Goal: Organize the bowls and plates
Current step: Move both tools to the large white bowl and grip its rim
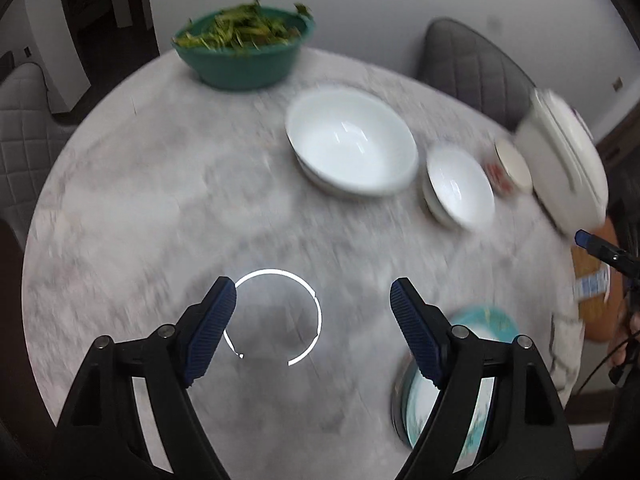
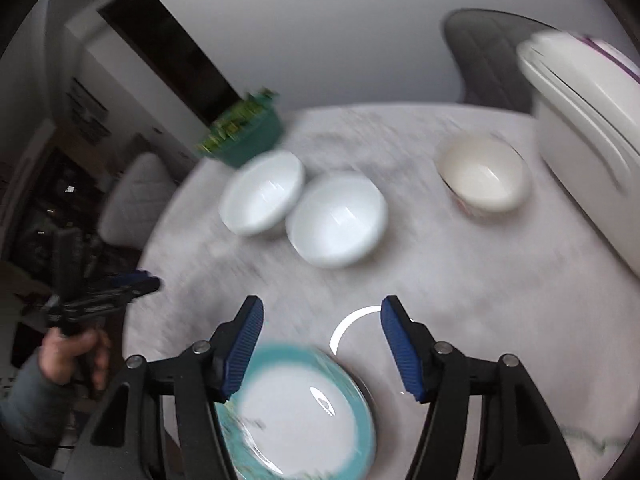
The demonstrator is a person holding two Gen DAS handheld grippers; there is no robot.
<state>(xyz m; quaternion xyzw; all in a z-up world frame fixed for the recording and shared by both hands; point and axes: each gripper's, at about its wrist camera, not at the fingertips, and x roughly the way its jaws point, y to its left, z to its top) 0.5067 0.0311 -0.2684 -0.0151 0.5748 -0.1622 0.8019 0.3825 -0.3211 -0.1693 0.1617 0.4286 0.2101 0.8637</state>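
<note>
A stack of teal-rimmed plates (image 2: 304, 412) lies at the near edge of the round marble table (image 2: 460, 264), under the right gripper (image 2: 322, 346). That gripper's blue-padded fingers (image 2: 242, 350) stand well apart above the plates and hold nothing. From the left wrist the same stack (image 1: 444, 384) shows half hidden behind that gripper's right finger. The left gripper (image 1: 313, 328) hangs over bare tabletop near the near edge, its fingers (image 1: 210, 334) spread wide with nothing between them.

Toward the middle of the table sit two white bowls: a large bowl (image 1: 352, 142) and, just to its right, a small bowl (image 1: 460, 186); blur makes it hard to say whether each rests in another bowl beneath it. Further right, by the table's right edge, stands a cream bowl (image 2: 484, 174) with a reddish pattern on its outside, next to a white rice cooker (image 2: 588, 128). At the far edge sits a green bowl (image 1: 244, 48) heaped with leafy greens. Padded chairs (image 1: 476, 64) stand around the table. A hand (image 2: 70, 356) grips the left gripper's handle at the left of the right wrist view
</note>
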